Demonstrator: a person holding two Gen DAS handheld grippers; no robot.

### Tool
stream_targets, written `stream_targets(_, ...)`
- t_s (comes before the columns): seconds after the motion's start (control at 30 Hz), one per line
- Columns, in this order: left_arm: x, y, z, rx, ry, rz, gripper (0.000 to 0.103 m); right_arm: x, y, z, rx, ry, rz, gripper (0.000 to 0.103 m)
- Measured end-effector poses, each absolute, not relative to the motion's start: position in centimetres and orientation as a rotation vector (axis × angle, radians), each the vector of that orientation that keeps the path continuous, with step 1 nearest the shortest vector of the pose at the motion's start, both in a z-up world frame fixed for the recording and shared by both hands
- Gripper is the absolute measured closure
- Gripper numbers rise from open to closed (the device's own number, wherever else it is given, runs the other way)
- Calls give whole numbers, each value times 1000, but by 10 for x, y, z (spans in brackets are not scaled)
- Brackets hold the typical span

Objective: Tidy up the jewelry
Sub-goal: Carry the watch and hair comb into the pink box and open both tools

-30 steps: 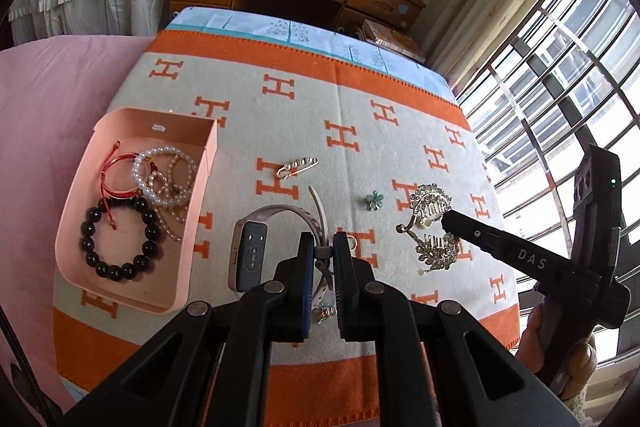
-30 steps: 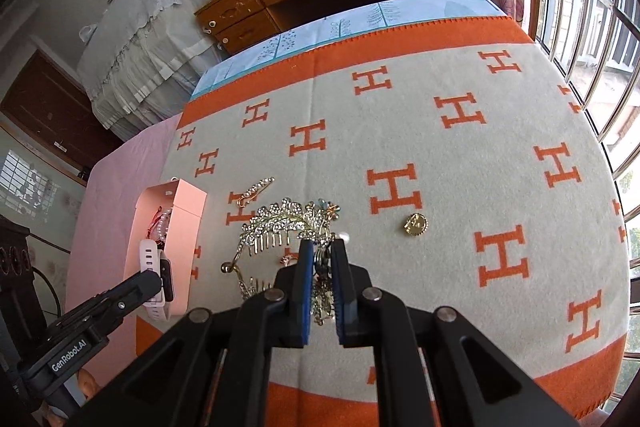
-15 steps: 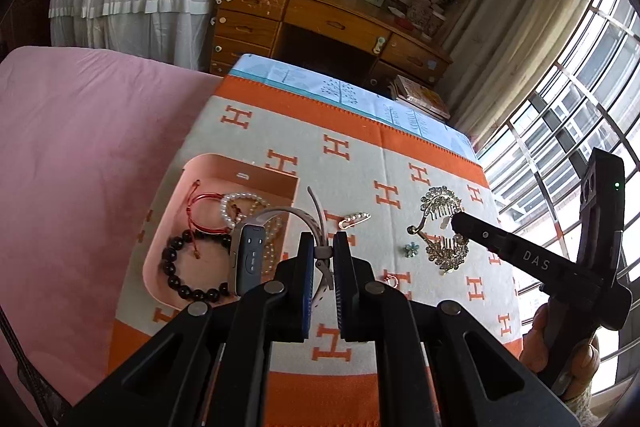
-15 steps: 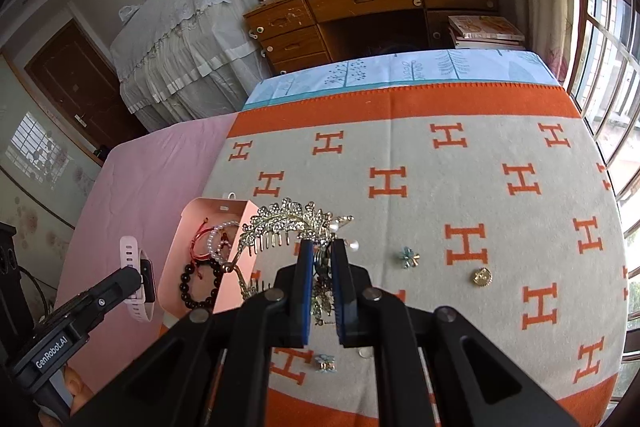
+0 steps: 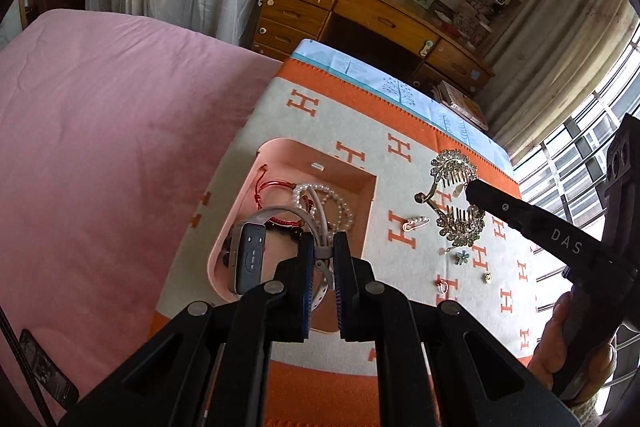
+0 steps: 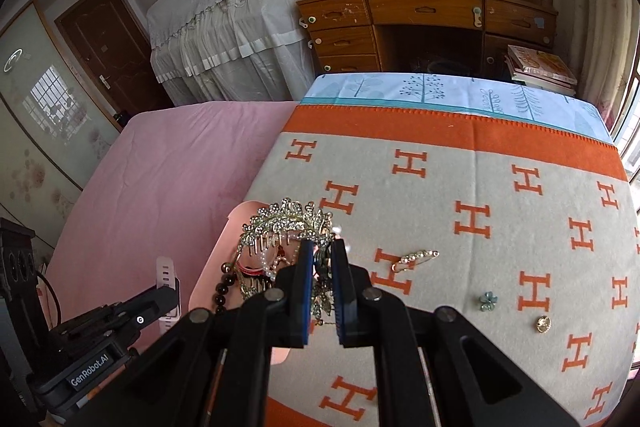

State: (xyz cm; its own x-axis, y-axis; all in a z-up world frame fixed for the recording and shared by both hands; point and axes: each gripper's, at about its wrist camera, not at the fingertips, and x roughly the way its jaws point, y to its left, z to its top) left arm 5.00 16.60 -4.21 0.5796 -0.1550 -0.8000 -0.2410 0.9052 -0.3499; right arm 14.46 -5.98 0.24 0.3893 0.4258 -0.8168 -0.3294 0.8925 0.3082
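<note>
Presently, the left hand-held gripper (image 5: pixel 321 259) is clenched on the strap of a smartwatch (image 5: pixel 250 261), which hangs in the air above the near end of a pink box (image 5: pixel 280 151). The watch body faces left of the fingers, and its strap loops up and back into the jaws.

The box lies on an orange-and-grey blanket (image 5: pixel 404 195) printed with H letters, near the blanket's left edge. Inside it lie a red cord bracelet (image 5: pixel 272 187), a pearl bracelet (image 5: pixel 340 205) and dark beads, partly hidden behind the watch.

The right hand-held gripper (image 6: pixel 321 259) is clenched on a jewelled hair comb (image 6: pixel 280 217), held off the blanket. In the right wrist view the comb hangs over the right side of the box; in the left wrist view it appears just right of the box.

Loose on the blanket, right of the box:
- a pearl hairpin (image 6: pixel 414 259);
- a small blue flower piece (image 6: pixel 488 301);
- a round gold piece (image 6: pixel 543 324);
- a small ring-like item (image 5: pixel 441 285), too small to identify.

A hand (image 5: pixel 568 343) grips the right tool's handle at the lower right of the left wrist view.
</note>
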Motion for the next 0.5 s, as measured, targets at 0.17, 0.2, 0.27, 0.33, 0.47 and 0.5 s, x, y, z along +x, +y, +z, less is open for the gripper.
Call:
stream_targets(0.17,57,176,-58,-478,995,67,96,151,-43,-6,93,1086,498,94)
stream_targets(0.2,58,177,-62,-482,1003,67,96,151,-41,-9,90,1090,501,94)
stream_targets(0.27,61,179,-70,-492,1021,62,96,153,-37,-14,86,1101,501,94)
stream_targets(0.33,66,181,-79,-501,1043,64,96,154,-35,-18,84,1113,502,94)
stream_targets(0.47,75,182,-98,-522,1090,65,96,156,-32,-26,81,1132,504,94)
stream_targets(0.5,77,183,-103,-525,1101,66,96,156,-31,-27,79,1136,504,94)
